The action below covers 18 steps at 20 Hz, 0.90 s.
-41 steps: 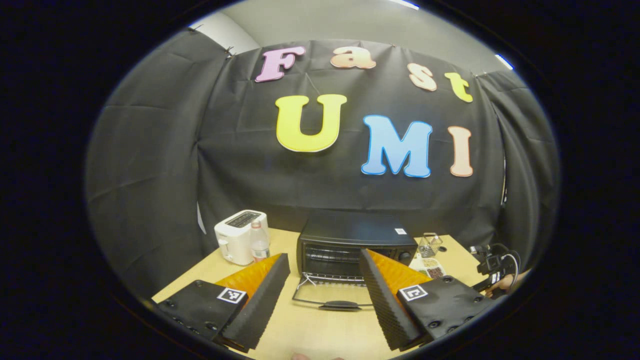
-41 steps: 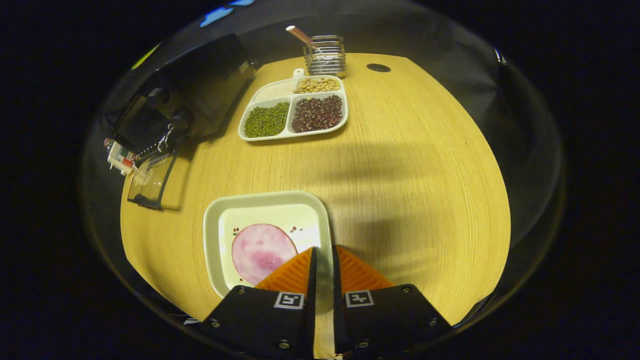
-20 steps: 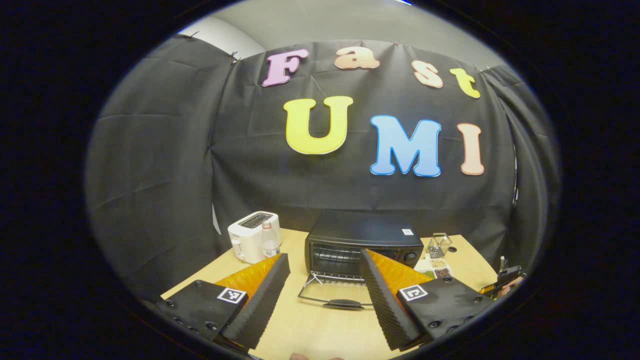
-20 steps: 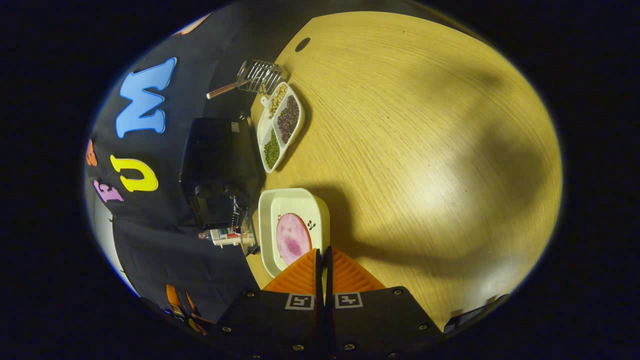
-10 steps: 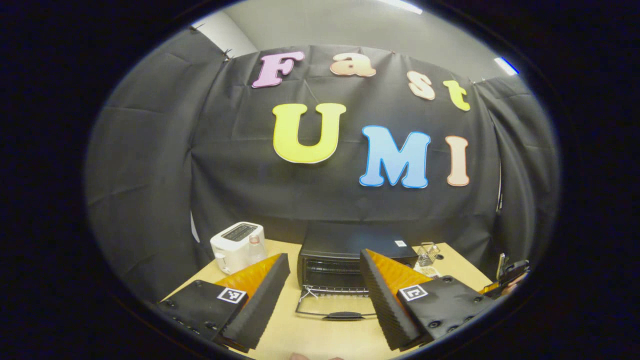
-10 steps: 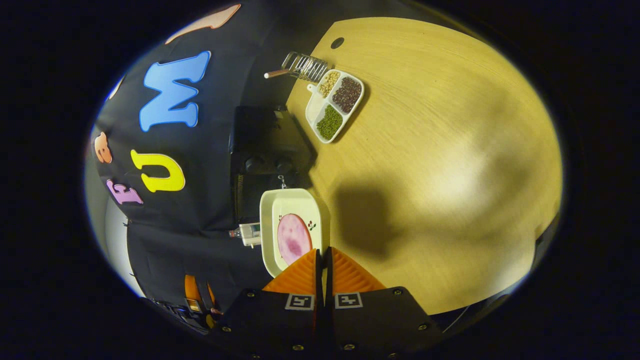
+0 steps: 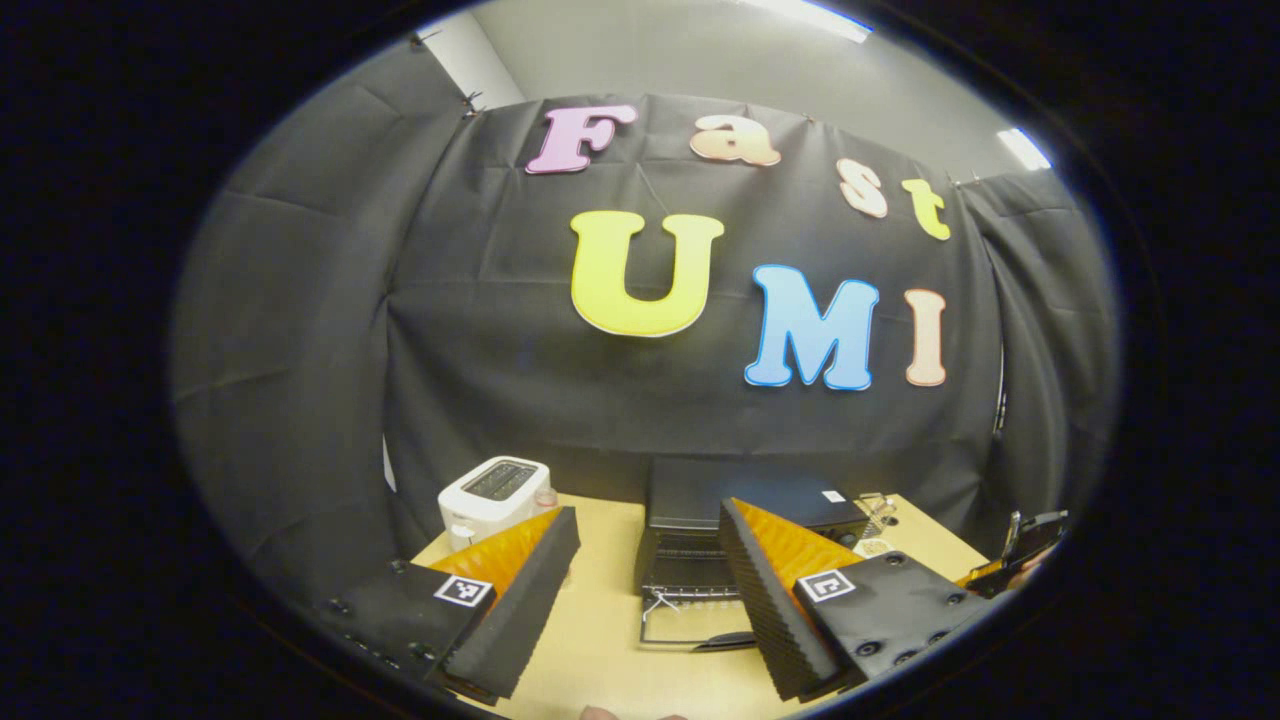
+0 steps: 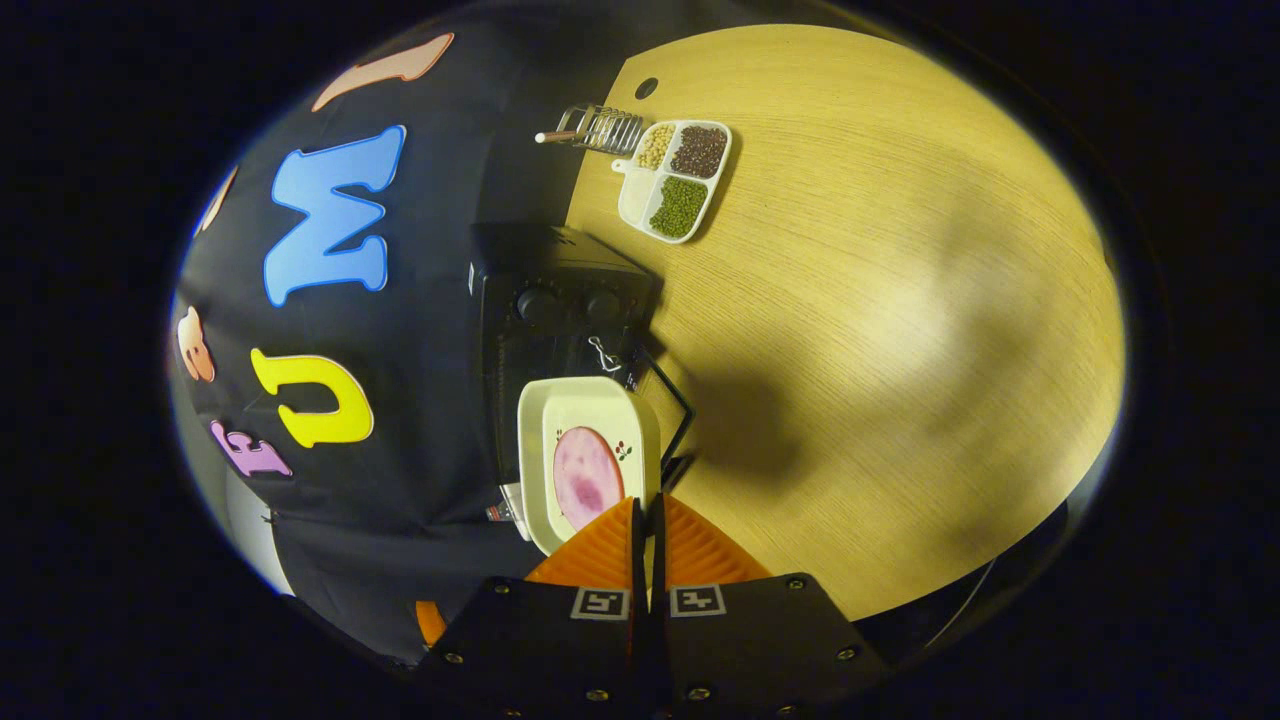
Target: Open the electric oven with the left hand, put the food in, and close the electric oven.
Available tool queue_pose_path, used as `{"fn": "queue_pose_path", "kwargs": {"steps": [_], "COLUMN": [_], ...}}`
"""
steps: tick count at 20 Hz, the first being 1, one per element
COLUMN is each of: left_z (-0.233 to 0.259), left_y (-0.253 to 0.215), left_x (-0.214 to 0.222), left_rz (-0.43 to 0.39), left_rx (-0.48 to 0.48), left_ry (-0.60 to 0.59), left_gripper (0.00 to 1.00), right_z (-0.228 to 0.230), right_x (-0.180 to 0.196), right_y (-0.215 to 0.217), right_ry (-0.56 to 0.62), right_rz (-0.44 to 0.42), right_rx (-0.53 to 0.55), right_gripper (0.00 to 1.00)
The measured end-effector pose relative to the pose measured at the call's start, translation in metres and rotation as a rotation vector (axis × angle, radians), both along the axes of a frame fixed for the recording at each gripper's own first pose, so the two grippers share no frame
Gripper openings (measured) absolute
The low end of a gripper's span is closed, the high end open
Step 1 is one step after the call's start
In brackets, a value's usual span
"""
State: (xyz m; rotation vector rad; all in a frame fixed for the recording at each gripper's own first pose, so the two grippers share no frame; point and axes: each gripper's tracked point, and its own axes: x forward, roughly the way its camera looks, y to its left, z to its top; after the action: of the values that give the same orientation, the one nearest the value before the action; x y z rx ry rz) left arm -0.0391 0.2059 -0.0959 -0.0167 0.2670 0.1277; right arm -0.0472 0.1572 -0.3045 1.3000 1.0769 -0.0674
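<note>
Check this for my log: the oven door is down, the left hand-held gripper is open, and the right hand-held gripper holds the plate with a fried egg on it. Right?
One thing is wrong: the food. In the right gripper view the plate carries a round pink slice of ham, not a fried egg. The right hand-held gripper is shut on the plate's rim. The left gripper view shows the oven door down and the left hand-held gripper open.

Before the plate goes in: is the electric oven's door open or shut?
Open. In the left gripper view the electric oven has its glass door folded down flat on the table, handle toward the camera, rack exposed.
</note>
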Motion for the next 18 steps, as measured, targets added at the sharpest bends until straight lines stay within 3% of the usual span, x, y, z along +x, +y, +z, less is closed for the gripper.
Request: {"fn": "queue_pose_path", "kwargs": {"steps": [4, 11, 18], "left_z": [0.004, -0.006, -0.015], "left_y": [0.020, 0.068, 0.112], "left_x": [-0.004, -0.009, -0.022], "left_rz": [-0.012, 0.034, 0.100], "left_rx": [-0.005, -0.046, -0.057], "left_ry": [-0.010, 0.005, 0.024], "left_gripper": [0.99, 0.99, 0.96], "right_z": [-0.010, -0.032, -0.055], "right_x": [0.031, 0.105, 0.156], "right_y": [0.031, 0.080, 0.118], "right_ry": [0.018, 0.043, 0.060], "right_rz": [-0.081, -0.244, -0.360], "right_rx": [0.006, -0.020, -0.084], "right_gripper": [0.01, 0.01, 0.01]}}
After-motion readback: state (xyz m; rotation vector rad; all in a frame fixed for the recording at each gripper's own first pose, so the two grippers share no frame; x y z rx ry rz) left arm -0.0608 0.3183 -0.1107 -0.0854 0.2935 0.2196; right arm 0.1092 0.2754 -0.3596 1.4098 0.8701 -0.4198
